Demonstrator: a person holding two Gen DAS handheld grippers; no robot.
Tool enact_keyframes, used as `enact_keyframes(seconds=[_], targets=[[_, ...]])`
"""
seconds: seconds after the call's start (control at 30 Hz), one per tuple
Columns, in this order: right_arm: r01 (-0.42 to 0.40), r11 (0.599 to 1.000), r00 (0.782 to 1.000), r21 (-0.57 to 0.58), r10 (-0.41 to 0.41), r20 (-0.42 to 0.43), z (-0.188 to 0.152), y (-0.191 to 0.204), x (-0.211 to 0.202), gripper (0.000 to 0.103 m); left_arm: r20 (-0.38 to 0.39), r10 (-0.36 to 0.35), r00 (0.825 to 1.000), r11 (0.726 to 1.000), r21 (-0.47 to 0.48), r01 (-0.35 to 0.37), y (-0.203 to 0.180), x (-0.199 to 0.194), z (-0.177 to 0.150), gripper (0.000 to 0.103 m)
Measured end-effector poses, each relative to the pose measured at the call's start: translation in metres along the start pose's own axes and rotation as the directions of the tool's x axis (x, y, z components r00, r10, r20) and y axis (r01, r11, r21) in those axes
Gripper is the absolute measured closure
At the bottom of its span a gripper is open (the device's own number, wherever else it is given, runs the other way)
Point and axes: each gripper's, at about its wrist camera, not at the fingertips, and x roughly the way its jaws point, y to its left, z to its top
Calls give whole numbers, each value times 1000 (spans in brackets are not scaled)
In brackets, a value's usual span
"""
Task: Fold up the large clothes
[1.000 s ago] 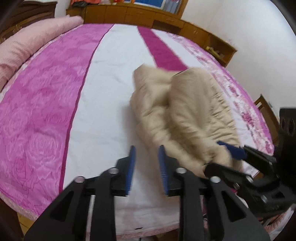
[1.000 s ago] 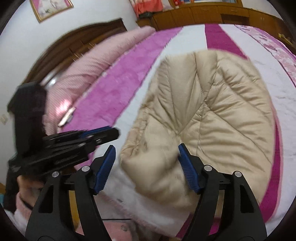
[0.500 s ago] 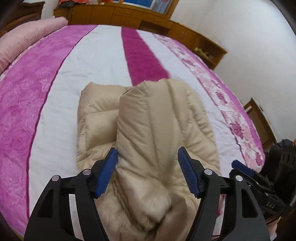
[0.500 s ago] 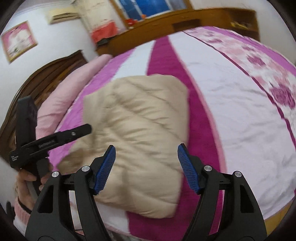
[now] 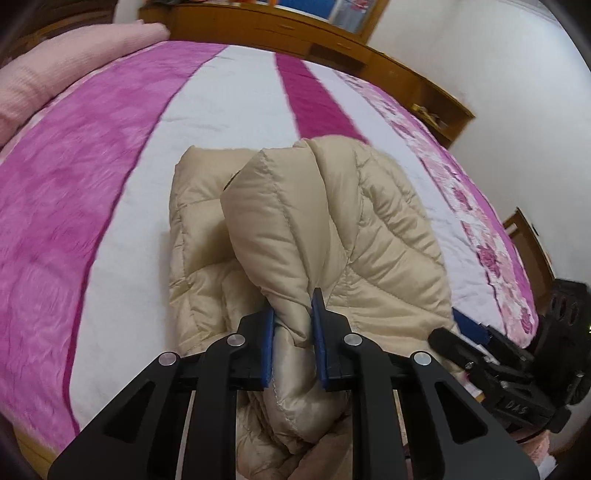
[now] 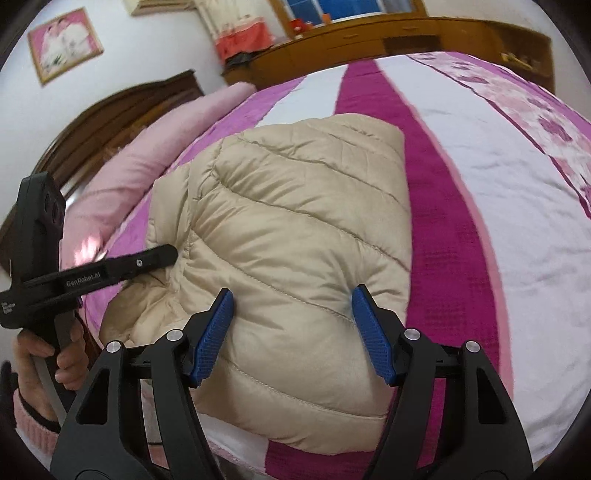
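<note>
A beige quilted puffer jacket (image 5: 332, 229) lies bunched and partly folded on a bed covered by a quilt with broad magenta, white and flowered pink stripes (image 5: 92, 192), towards the bed's near edge. In the left wrist view the left tongs (image 5: 292, 325) are closing, and their blue ribbed pads (image 5: 318, 332) already press from both sides on a raised fold of the jacket that stands up between them. The right tongs (image 6: 291, 332) stand spread wide over the jacket's near, rounded end, blue pads (image 6: 371, 336) on either side of the padded fabric; the right-hand pad looks to dent the cloth slightly, but the fabric is not squeezed between them. The right wrist view also shows the left tongs from the side, their black finger reaching to the jacket's left edge, and a hand (image 6: 48, 350) in a pink knitted cuff gripping their handle. A long pale pink bolster (image 6: 147, 166) lies along the dark wooden headboard (image 6: 122, 107), and a low light-wood cabinet (image 5: 295, 33) runs along the far wall.
</note>
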Motion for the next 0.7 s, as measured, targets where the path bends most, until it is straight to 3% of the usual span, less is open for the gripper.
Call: enact_keyframes(seconds=[0.07,0.13,0.33,0.5,0.6,0.7], targets=[[0,999,1000,-33,-1,-12,-1,8,5,35,-3,25,1000,1000,-13,-25,8,2,-5,82],[2,999,1000,-50,-3,-17,-3,11,10,35,4,81,997,996,-28,-81,12,4,-9,66],[-9,1000,1000,-29,9,-23,-3,5,8,35,18,158,987,986,-47,-157,17,5,-7,39],[-67,992,997,103,63,40,7,-28,-13,24,21,166,986,984,-74,-164,26,5,-10,38],[-70,982,997,174,74,-15,16,-53,-8,20,21,182,983,981,-68,-181,28,6,-12,29],[-92,974,990,208,112,-86,17,-70,8,20,-9,164,986,981,-98,-165,35,11,-14,29]])
